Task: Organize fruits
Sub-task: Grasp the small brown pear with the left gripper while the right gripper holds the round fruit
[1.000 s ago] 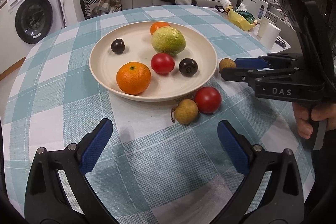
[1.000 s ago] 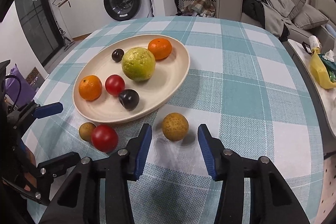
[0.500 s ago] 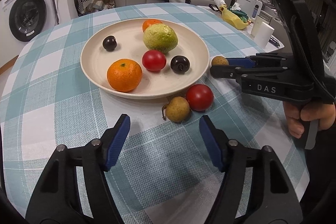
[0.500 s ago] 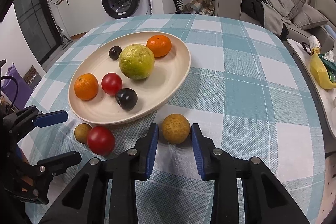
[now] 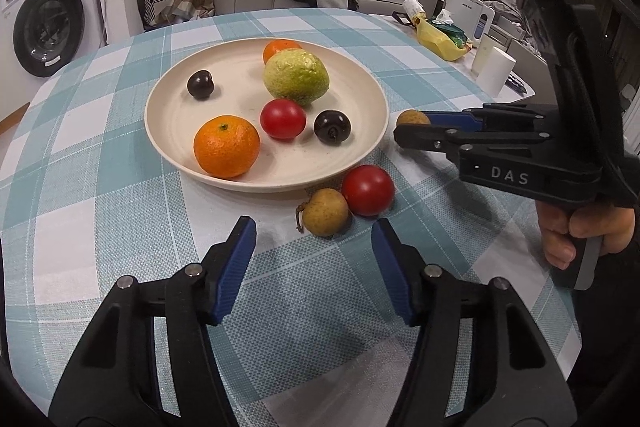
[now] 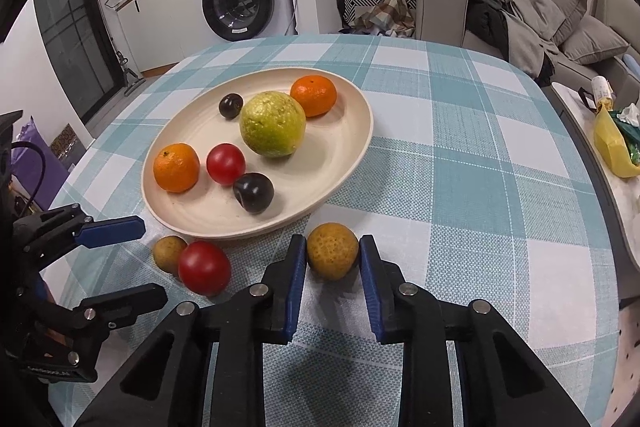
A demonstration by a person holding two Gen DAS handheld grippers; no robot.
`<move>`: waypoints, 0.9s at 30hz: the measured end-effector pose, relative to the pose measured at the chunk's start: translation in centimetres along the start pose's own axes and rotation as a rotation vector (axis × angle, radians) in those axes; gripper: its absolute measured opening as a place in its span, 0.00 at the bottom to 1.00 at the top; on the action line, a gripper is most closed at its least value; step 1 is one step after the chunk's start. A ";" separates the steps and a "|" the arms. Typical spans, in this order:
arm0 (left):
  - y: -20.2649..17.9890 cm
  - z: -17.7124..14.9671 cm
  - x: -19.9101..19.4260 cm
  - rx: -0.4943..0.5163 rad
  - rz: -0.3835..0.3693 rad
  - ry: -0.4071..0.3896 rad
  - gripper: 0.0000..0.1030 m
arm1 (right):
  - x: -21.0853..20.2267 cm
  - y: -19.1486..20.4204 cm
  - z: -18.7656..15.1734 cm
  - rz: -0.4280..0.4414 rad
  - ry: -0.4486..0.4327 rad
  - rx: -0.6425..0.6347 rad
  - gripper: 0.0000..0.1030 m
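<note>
The woven checked tablecloth (image 6: 472, 163) is showing a coarse matt weave; on it, the cream plate (image 6: 352, 131) is looking smooth and matt, beside the rough, pitted brown fruit (image 6: 332, 251).

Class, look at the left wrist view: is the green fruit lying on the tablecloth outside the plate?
No, the green fruit sits inside the plate, beside an orange.

Teal-and-white checked cloth over the surface (image 6: 472, 163). Cream plate (image 6: 352, 147). On it, two bright orange mandarins (image 6: 176, 167) (image 6: 313, 95), a yellow-green guava (image 6: 273, 124), a red tomato (image 6: 226, 163), two near-black cherries (image 6: 253, 192) (image 6: 231, 105). Off it, a dull yellow-brown speckled fruit (image 6: 332, 251), a second red tomato (image 6: 204, 268), a tan-brown longan (image 6: 169, 254). Black grippers (image 6: 332, 289) (image 5: 314, 269) with blue pads (image 6: 296, 287).
</note>
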State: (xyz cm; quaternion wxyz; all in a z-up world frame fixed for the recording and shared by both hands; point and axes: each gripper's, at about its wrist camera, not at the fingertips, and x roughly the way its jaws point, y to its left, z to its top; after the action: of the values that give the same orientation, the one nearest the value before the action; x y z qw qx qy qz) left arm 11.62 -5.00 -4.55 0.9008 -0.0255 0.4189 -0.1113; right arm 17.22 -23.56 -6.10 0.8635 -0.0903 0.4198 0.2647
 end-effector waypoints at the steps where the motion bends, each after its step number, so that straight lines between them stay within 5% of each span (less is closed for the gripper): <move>1: 0.0 0.0 0.1 0.000 0.000 0.002 0.55 | -0.2 0.0 0.0 0.003 -0.005 0.001 0.27; 20: 0.0 1.0 1.7 0.015 0.035 0.032 0.42 | -1.2 0.1 0.1 0.021 -0.026 -0.002 0.27; 27: -0.2 1.0 1.6 0.029 0.029 0.032 0.25 | -1.3 0.1 0.1 0.023 -0.028 0.000 0.27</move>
State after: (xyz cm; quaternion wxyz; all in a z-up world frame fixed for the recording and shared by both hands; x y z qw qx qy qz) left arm 13.37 -5.62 -5.10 0.8958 -0.0045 0.4320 -0.1048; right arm 16.58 -23.88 -5.05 0.8661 -0.0818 0.4087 0.2760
